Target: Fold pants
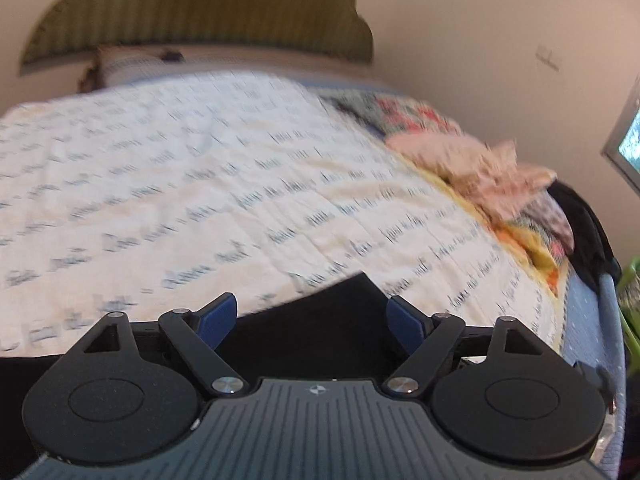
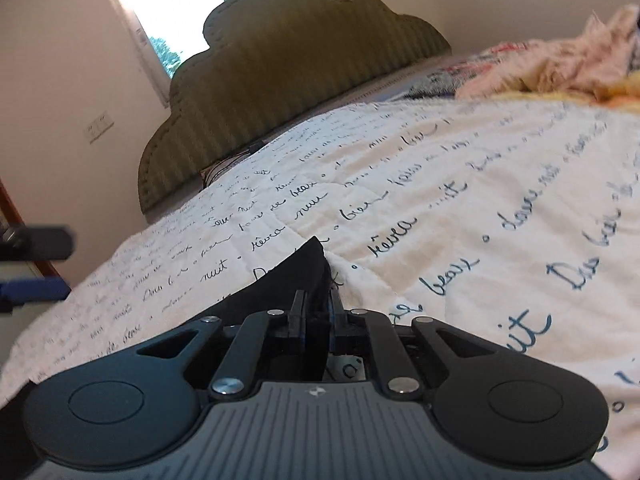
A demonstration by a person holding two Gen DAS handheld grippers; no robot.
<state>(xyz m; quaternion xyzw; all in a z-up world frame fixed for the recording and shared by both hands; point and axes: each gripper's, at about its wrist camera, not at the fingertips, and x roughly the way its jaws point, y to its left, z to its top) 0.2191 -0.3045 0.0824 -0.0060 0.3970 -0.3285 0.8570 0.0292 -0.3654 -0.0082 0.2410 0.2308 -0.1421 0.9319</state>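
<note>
Two tongs work over black pants (image 1: 316, 320) lying at the near edge of a bed under a white quilt (image 1: 200, 184) printed with blue script. The left tongs (image 1: 312, 316) stand wide above the dark cloth, blue pads apart; whether they touch it is hard to tell through blur. The right tongs (image 2: 318, 312) are pinched narrow on a raised fold of the pants (image 2: 296, 276). Pink clothes (image 1: 472, 164) lie far right, near a green headboard (image 2: 280, 80).

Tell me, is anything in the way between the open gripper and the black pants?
Nothing visible. The left gripper is open right over the black pants, with no object between. The right gripper already pinches them.
</note>
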